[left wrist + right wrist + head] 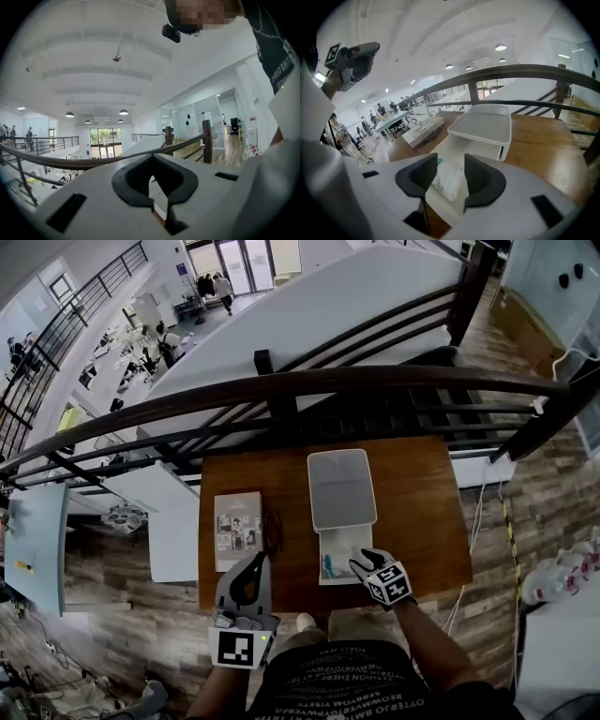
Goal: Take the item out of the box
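On a wooden table [422, 512], a white box [341, 486] lies open, its tray reaching the near edge. The left gripper [251, 563], clenched on nothing, hangs over the near edge beside a booklet [238, 529]. The right gripper [362, 565], jaws spread, hovers at the tray. The plastic-wrapped item [447, 183] lies inside, ungrasped, so the lift-out appears not yet begun.

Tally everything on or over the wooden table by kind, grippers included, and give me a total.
Grippers: 2 (left gripper, right gripper)
White box, open: 1
Plastic-wrapped item in the box: 1
Booklet: 1
Black cord-like thing beside the booklet, too small to identify: 1
Total: 6
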`<state>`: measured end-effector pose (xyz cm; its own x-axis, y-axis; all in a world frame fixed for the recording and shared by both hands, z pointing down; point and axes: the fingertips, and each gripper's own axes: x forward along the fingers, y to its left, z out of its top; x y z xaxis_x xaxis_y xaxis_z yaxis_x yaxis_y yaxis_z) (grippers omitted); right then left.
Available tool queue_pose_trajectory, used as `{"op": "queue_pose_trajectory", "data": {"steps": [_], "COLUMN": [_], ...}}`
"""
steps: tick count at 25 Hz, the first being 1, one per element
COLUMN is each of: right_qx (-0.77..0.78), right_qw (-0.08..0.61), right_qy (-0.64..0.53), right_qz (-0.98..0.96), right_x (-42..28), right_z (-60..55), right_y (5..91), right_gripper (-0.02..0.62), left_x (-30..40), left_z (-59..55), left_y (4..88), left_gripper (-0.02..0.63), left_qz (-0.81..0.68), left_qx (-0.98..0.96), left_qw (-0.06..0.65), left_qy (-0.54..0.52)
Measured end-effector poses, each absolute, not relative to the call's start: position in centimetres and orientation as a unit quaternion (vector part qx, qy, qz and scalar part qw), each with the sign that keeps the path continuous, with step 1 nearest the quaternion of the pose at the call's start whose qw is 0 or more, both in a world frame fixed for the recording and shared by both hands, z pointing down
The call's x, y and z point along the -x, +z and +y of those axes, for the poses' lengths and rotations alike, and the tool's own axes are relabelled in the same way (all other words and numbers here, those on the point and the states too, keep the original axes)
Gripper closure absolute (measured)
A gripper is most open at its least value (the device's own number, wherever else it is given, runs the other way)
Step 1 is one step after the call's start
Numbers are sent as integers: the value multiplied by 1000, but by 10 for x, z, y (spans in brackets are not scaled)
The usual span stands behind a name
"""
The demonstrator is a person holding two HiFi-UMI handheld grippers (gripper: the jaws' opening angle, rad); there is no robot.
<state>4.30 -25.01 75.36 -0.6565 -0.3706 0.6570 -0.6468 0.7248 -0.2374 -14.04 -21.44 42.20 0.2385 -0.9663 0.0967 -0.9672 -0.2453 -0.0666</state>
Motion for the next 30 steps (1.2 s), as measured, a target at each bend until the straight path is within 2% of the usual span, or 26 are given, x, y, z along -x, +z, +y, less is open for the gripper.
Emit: {"op": "queue_pose_trajectory", "data": {"steps": [17, 30], "right_qx": [-223, -183], "right_qw": [391, 548], "right_qy": [240, 182], "right_qz": [-860, -796], "right_x": [-14, -7], "right_z": [-246, -231], "right_y": [805, 846], "right_gripper": [403, 390], "left_x": [164, 168], "left_z": [-221, -229], "left_y": [420, 424], "left_gripper": [600, 601], "left_qz": [-635, -634], "left_qx": [-770, -771], "left_qw": [8, 14], "left_qy": [67, 56]}}
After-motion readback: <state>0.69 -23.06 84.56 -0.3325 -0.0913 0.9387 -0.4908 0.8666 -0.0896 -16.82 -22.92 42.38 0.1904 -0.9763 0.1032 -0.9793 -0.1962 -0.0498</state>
